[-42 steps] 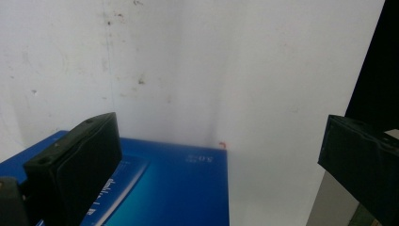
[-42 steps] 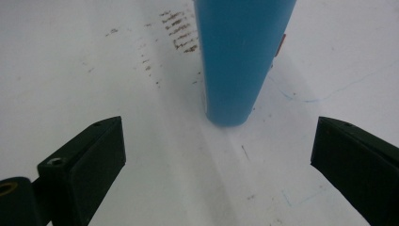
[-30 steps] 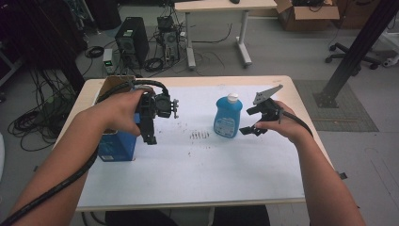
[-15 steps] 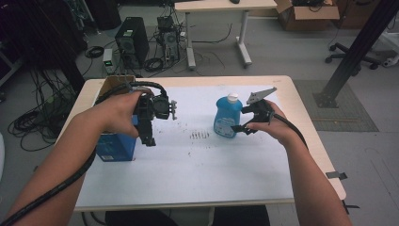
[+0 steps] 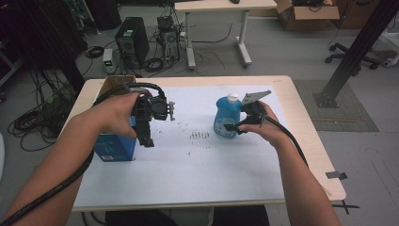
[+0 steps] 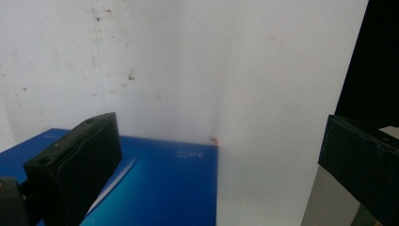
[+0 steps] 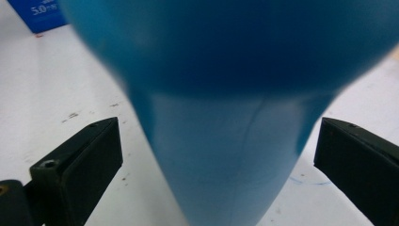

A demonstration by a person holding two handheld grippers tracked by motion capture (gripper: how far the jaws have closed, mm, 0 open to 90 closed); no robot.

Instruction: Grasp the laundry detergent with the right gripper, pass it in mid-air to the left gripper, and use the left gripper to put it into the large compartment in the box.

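The blue bottle (image 5: 227,118) stands upright right of centre on the white tabletop (image 5: 197,165). The right hand-held gripper (image 5: 237,126) is released, its jaws spread on either side of the bottle without touching it. The left hand-held gripper (image 5: 149,134), also released, hovers over the blue box (image 5: 113,147) at the left.
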